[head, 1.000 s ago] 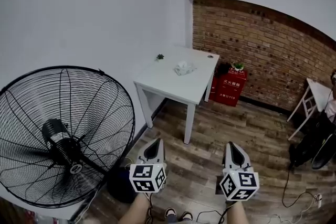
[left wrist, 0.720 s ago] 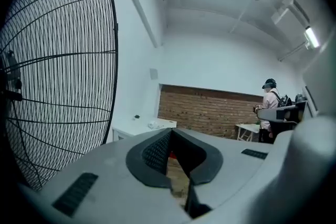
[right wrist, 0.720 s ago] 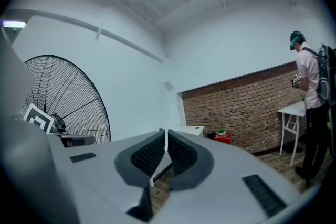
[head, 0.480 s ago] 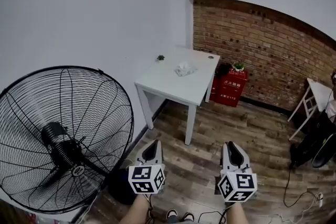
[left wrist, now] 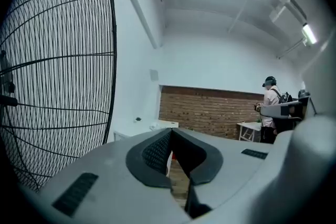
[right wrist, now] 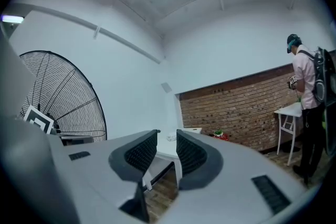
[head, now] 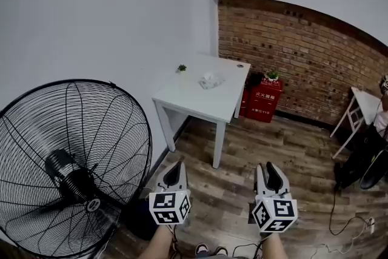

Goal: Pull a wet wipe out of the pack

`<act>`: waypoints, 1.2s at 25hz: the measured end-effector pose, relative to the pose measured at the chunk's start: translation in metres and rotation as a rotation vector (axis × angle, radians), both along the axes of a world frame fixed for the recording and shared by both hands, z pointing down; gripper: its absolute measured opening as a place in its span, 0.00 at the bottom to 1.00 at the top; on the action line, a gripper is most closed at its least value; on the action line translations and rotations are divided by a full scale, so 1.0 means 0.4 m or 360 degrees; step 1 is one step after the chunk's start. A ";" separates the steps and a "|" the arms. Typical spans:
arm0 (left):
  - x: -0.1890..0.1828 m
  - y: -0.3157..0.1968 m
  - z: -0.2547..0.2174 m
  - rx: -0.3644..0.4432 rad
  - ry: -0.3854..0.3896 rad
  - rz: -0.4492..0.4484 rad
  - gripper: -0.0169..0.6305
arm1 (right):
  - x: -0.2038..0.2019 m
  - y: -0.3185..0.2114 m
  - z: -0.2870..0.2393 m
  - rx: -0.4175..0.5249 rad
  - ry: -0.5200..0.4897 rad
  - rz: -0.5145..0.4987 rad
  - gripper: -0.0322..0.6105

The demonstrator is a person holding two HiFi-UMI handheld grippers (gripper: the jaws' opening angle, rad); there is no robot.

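The left gripper (head: pixel 176 165) and right gripper (head: pixel 270 168) hang over the floor (head: pixel 297 151), well apart from the white surface (head: pixel 197 103) bearing the wipe pack (head: pixel 210 80).

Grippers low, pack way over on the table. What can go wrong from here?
1. The fan stands close beside the left gripper; walking to the table may clip its grille.
2. The wet wipe pack lies loose; unpinned, it would likely lift with the wipe.
3. Left gripper's jaws are together, right gripper open; left must open before pinning.

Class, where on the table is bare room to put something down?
The white table is bare in front of the pale wet wipe pack. Far corners hold a small green plant and a dark round item.
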State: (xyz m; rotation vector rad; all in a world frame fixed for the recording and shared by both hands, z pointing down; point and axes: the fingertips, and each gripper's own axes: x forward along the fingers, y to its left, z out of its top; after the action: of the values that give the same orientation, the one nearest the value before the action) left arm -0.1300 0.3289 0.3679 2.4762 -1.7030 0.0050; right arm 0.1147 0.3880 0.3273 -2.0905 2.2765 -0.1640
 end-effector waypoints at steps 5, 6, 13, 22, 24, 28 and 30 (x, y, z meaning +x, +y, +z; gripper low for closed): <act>-0.001 -0.020 0.006 0.0001 0.0007 0.0017 0.03 | 0.003 -0.009 0.006 0.0000 0.0000 0.0023 0.23; 0.000 -0.022 0.010 -0.0002 0.0006 0.0022 0.03 | 0.005 -0.011 0.011 -0.0005 -0.0004 0.0028 0.23; -0.003 -0.076 0.030 -0.0019 0.0001 0.0025 0.03 | 0.013 -0.068 0.031 -0.0024 -0.0017 0.0036 0.21; 0.048 -0.270 0.018 -0.0005 -0.0026 -0.0034 0.03 | 0.088 -0.285 0.036 -0.0012 -0.0055 -0.0022 0.22; 0.064 -0.322 0.014 -0.0015 0.0003 -0.0060 0.03 | 0.107 -0.342 0.029 -0.0011 -0.0052 -0.0046 0.23; 0.108 -0.416 0.004 -0.0036 0.0023 -0.0110 0.03 | 0.156 -0.448 0.014 -0.0023 -0.0052 -0.0091 0.23; 0.123 -0.462 0.003 -0.0044 0.0032 -0.0144 0.03 | 0.177 -0.499 0.012 -0.0032 -0.0047 -0.0115 0.23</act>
State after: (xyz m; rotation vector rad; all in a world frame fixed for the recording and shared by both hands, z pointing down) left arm -0.0808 0.1440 0.3692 2.3696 -1.7925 -0.0055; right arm 0.1853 0.1884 0.3322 -2.0020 2.3446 -0.2202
